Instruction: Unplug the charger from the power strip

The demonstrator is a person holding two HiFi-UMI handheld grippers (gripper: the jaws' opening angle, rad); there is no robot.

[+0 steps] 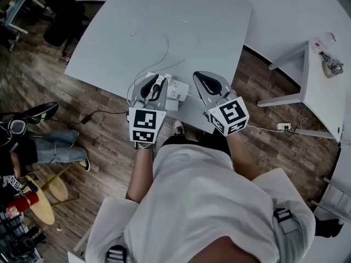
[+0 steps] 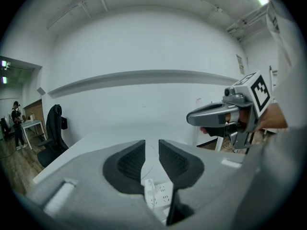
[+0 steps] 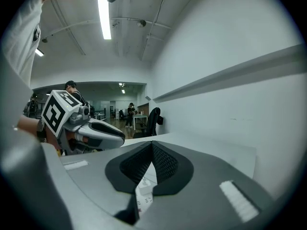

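A white power strip [image 1: 179,92] lies near the front edge of the white table [image 1: 164,21], and a thin white cable [image 1: 165,51] curls away from it. In the left gripper view a small white charger [image 2: 148,187] stands plugged into the power strip [image 2: 163,195], just below the jaws. My left gripper [image 1: 159,81] [image 2: 152,150] hovers over the strip's left end, open by a narrow gap with nothing between the pads. My right gripper [image 1: 207,81] [image 3: 152,147] hangs beside the strip on the right, its tips meeting and empty. Under it show the charger [image 3: 144,185] and the strip [image 3: 144,202].
A second white table [image 1: 321,97] stands to the right, with another power strip [image 1: 283,126] on the wooden floor below it. A black office chair [image 1: 60,26] is at the far left corner. A seated person [image 1: 38,147] and a round yellow stool [image 1: 52,193] are at left.
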